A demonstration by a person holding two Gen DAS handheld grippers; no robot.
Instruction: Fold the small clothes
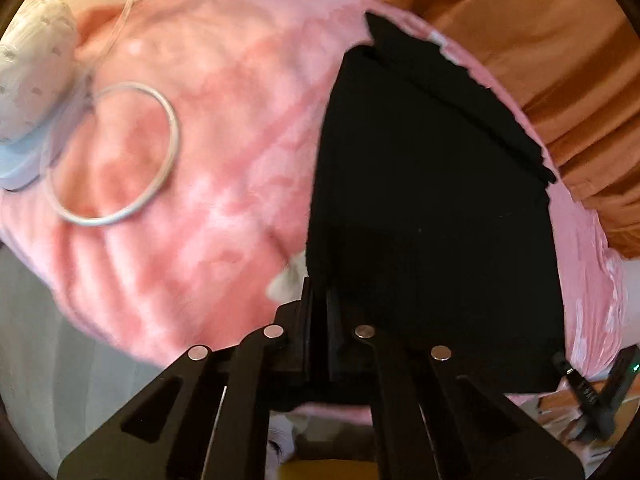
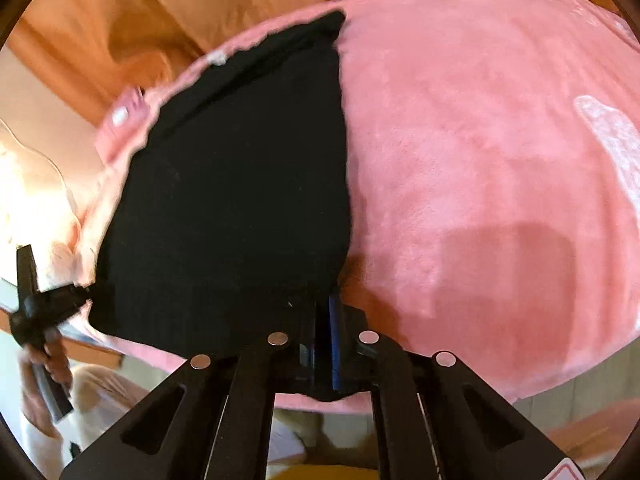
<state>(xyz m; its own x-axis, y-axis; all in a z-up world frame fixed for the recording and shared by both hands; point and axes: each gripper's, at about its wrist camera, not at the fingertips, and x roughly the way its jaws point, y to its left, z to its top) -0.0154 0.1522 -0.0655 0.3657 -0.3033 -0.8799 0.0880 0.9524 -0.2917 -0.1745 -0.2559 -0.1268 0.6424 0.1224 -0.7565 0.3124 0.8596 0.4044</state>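
Observation:
A black garment [image 1: 432,216] lies flat on a pink fleece blanket [image 1: 224,128]. My left gripper [image 1: 320,308] is shut on the garment's near left corner. In the right wrist view the same black garment [image 2: 236,208] lies on the pink blanket [image 2: 480,152], and my right gripper [image 2: 324,320] is shut on its near right corner. The left gripper [image 2: 40,308] also shows at the left edge of the right wrist view, and the right gripper [image 1: 592,392] at the lower right of the left wrist view.
A metal ring [image 1: 116,156] lies on the blanket to the left, beside a pale stuffed item [image 1: 28,72]. Orange curtains [image 1: 560,60] hang behind the bed, also in the right wrist view [image 2: 160,8]. The floor [image 1: 48,340] lies below the blanket edge.

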